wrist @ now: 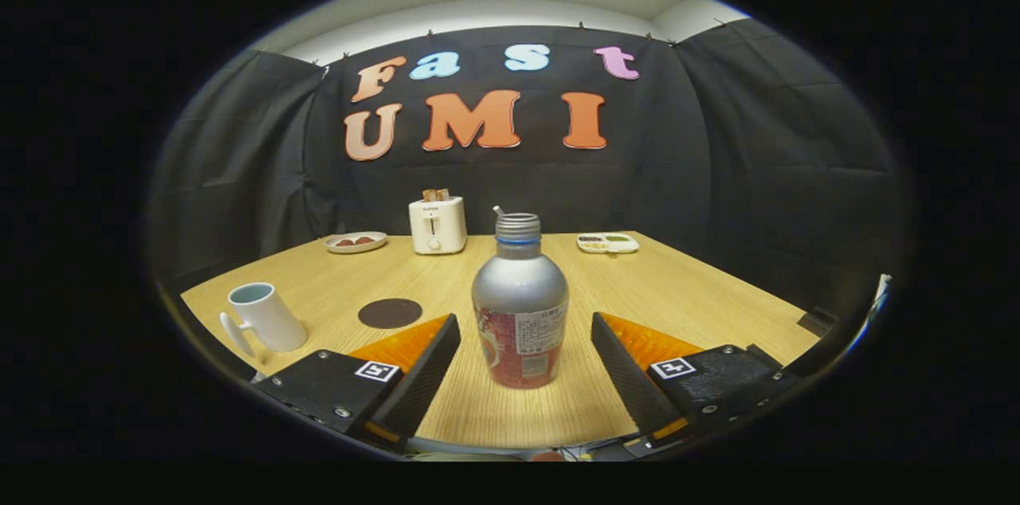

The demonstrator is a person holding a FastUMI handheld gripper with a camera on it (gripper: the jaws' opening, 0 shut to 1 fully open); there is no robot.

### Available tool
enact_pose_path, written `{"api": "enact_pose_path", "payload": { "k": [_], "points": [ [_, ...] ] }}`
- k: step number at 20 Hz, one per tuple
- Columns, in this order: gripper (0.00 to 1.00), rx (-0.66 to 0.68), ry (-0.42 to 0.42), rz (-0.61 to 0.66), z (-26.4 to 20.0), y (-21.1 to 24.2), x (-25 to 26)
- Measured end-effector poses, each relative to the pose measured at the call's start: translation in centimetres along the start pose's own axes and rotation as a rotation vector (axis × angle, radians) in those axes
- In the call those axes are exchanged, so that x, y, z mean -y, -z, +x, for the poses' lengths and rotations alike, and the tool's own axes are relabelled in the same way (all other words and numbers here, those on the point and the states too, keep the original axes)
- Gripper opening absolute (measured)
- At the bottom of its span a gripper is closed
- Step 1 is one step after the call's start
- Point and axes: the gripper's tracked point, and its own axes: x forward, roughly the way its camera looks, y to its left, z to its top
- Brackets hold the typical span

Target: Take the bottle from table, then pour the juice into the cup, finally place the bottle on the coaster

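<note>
Cloth-walled booth, toaster (437, 225) on table (685, 290)

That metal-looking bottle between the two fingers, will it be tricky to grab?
Probably a bit. The bottle looks smooth and rounded, so the open gripper might slip on it. It stands tall on a narrow base, so a nudge could tip it. No cap shows, so it may spill.

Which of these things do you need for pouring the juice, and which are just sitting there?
For the job: bottle, standing between the open gripper fingers, neither touching it; cup; coaster.

Just sitting there: toaster, plate and tray, all at the table's far side.
</note>
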Motion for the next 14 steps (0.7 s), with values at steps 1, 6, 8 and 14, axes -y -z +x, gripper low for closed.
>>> {"api": "enact_pose_path", "payload": {
  "k": [1, 6, 8, 14],
  "points": [
    [0.99, -0.004, -0.002, 0.004, 0.5, 0.2, -0.1],
    [0.99, -0.024, 0.001, 0.013, 2.5, 1.0, 0.2],
    [0.99, -0.032, 0.002, 0.010, 3.0, 1.3, 0.2],
    [0.96, -0.071, -0.007, 0.002, 4.3, 2.7, -0.1]
  ]
}}
